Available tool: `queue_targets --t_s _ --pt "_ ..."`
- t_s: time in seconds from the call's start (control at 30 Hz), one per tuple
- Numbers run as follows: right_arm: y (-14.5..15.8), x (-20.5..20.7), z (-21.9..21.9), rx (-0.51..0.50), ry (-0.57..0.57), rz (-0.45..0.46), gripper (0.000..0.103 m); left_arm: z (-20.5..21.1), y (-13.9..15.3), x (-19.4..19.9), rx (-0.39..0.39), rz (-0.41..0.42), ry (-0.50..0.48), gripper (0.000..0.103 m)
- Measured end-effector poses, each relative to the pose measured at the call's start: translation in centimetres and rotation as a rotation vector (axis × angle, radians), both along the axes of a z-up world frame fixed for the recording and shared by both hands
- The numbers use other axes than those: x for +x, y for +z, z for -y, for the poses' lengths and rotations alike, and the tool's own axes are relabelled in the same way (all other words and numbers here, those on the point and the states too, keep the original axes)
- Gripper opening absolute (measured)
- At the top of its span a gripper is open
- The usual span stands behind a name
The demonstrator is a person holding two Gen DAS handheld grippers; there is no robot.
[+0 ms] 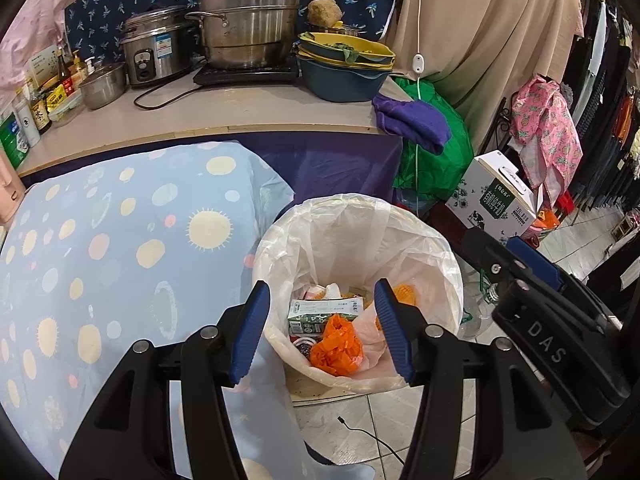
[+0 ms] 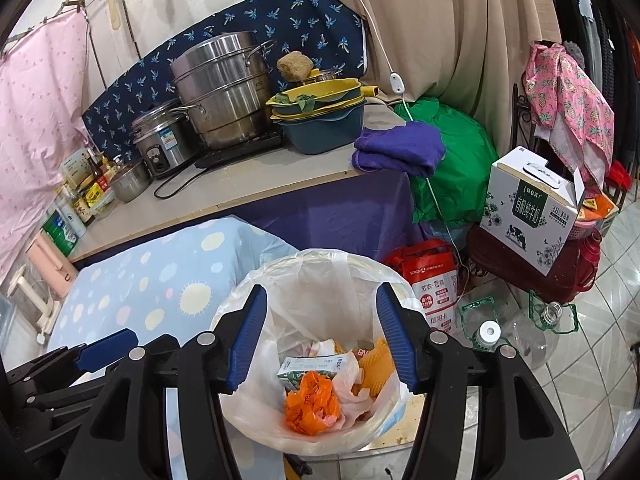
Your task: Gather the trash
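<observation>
bin: white liner | orange wrapper, carton inside

At upper centre, a stacked steel steamer pot stands on the bench beside a rice cooker. To its right sit nested bowls and a purple cloth. A milk carton box occupies the right.

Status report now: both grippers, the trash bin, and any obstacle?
Left gripper open, empty, above trash bin. Right gripper open, empty, also above. Orange wrapper and carton inside. Nothing blocking.
</observation>
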State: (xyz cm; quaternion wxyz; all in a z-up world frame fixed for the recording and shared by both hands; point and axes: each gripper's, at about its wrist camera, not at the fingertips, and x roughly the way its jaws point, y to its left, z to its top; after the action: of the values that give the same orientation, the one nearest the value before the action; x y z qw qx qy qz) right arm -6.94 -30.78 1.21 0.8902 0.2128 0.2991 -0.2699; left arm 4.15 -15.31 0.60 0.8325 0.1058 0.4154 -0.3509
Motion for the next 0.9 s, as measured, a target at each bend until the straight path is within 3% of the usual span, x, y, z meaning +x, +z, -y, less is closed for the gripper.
queue_targets --t_s 0.27,0.4,0.7,0.9 --pt "0.2 -0.5 -1.4 -0.036 0.03 -0.053 0.067 -2.1 -0.4 -0.2 0.034 0.024 0.056 0.063" --pt "0.1 -0.5 -2.3 -0.063 0.049 -0.089 0.07 -3.1 -0.4 -0.5 0.051 0.053 0.086 0.082" --pt "-0.5 -0.3 -4.0 -0.092 0.082 -0.162 0.071 -4.6 -0.9 -0.9 0.095 0.065 0.121 0.088" --pt "-0.8 -0.7 -4.1 -0.096 0.079 -0.179 0.078 -5.0 -1.2 -1.2 0.115 0.062 0.129 0.09"
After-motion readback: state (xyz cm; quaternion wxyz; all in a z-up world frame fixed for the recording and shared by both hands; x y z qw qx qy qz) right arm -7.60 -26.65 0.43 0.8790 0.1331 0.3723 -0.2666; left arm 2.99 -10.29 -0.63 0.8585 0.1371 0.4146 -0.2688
